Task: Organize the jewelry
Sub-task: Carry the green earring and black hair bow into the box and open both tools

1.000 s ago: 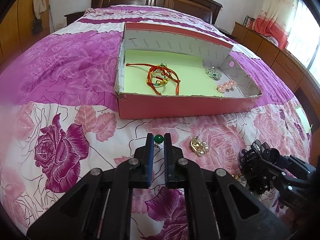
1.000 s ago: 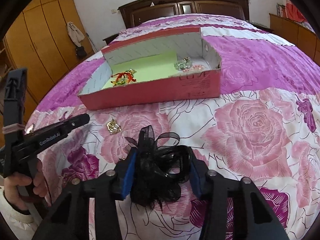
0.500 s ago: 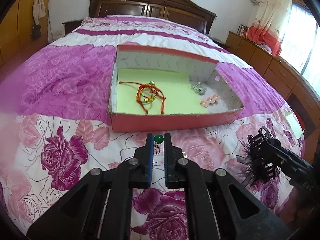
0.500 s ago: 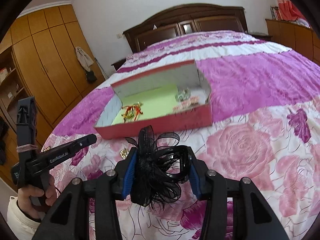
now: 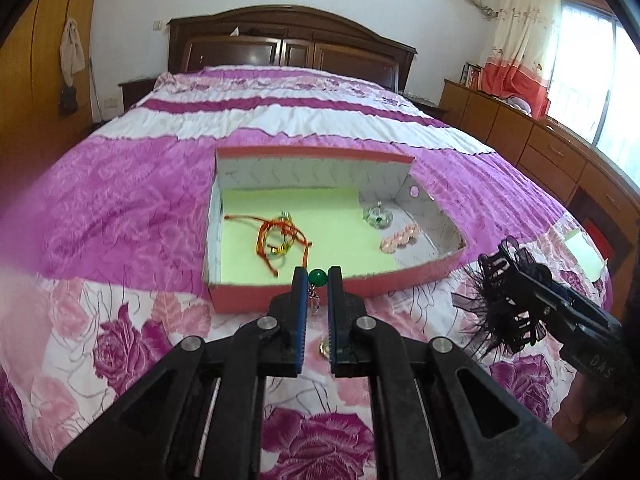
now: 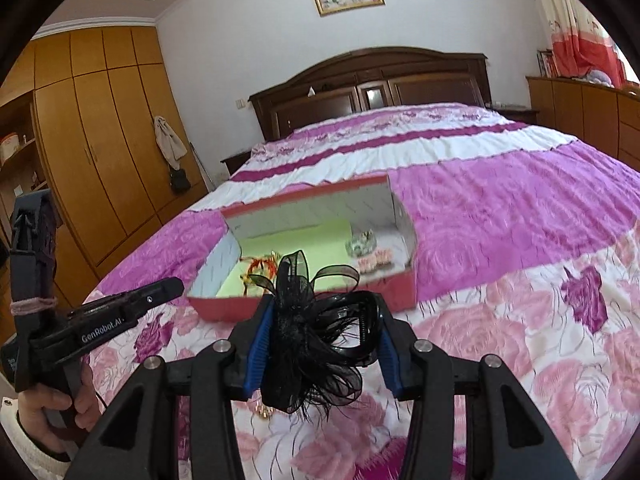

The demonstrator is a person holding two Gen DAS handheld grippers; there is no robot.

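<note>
A green bead earring (image 5: 318, 279) is pinched between the blue-padded tips of the left gripper (image 5: 318, 280), its small metal dangle hanging down in the narrow gap between the 2 fingers. The gripper holds it in the air just in front of the near wall of a red cardboard box (image 5: 280, 300) that sits open on the bed.

Inside the box, on a pale green liner (image 5: 328, 228), lie a tangle of orange and red cord bracelets (image 5: 280, 236) toward the left, a clear glass-like ornament (image 5: 377, 216) toward the right rear, and a row of pink beads (image 5: 400, 239) close to the right wall.

The right gripper (image 6: 318, 340) is clamped on a black hair clip trimmed with mesh bows and feathers (image 6: 316, 344), carried above the bedspread to the right of the left gripper and short of the box front. In the left wrist view the same clip (image 5: 500, 300) shows at the right edge.

A small gold-coloured piece (image 6: 264, 411) lies on the pink and purple rose bedspread (image 5: 100, 208) beneath the grippers; what it is cannot be told. Behind the bed stand a dark wooden headboard (image 6: 372, 88) and a wooden wardrobe (image 6: 100, 140).
</note>
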